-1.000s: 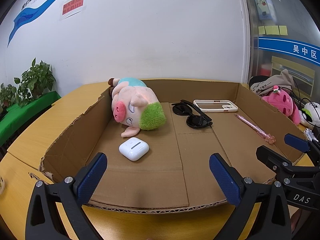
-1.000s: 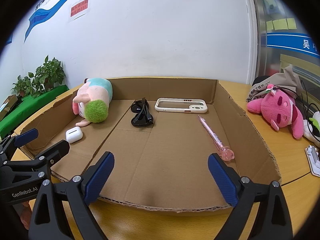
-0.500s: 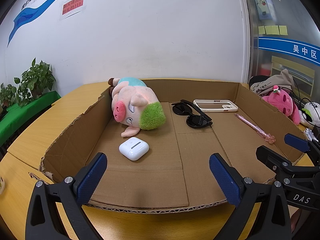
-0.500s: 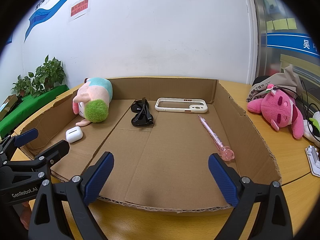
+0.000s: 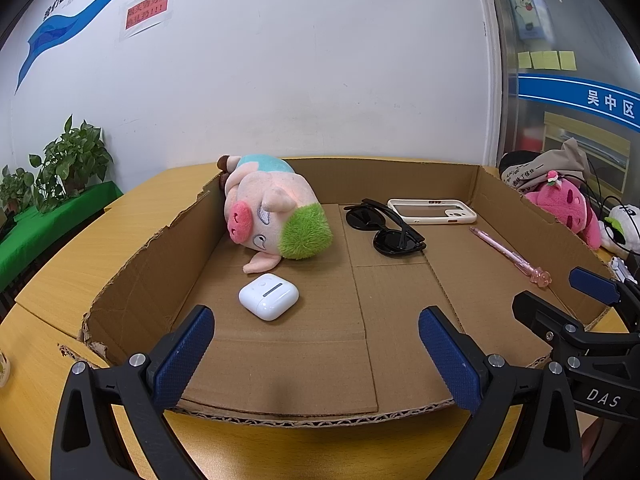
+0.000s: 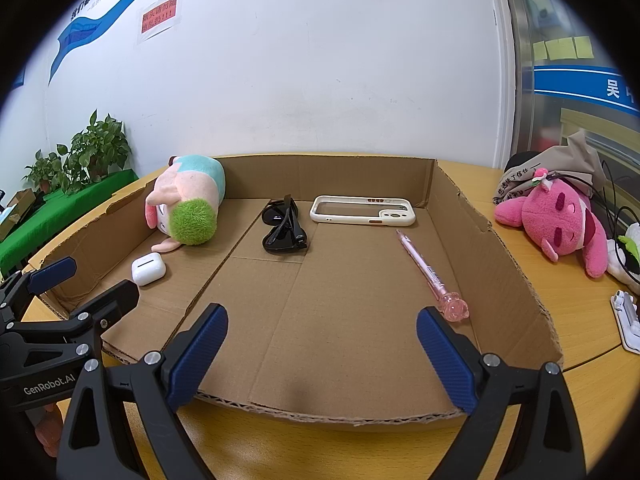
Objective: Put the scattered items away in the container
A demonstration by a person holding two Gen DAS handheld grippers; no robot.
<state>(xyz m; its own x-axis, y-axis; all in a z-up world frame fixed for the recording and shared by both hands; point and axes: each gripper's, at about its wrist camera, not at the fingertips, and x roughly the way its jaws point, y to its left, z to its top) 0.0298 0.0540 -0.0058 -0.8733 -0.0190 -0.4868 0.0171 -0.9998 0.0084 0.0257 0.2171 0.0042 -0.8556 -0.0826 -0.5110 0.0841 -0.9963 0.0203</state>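
Observation:
A shallow cardboard box (image 5: 132,276) (image 6: 504,264) lies on the yellow table. Inside it are a pink pig plush with green hair (image 5: 272,212) (image 6: 188,208), a white earbud case (image 5: 269,296) (image 6: 148,268), black sunglasses (image 5: 386,228) (image 6: 285,230), a white phone case (image 5: 432,211) (image 6: 362,210) and a pink pen (image 5: 508,254) (image 6: 430,276). My left gripper (image 5: 316,354) is open and empty at the box's near edge. My right gripper (image 6: 322,354) is open and empty at the same edge, to the right of the left one.
A pink plush (image 6: 560,224) (image 5: 572,208), a beige bag (image 6: 556,172) and a white object (image 6: 628,318) lie on the table right of the box. Potted plants (image 5: 60,164) stand at the far left. A white wall is behind the box.

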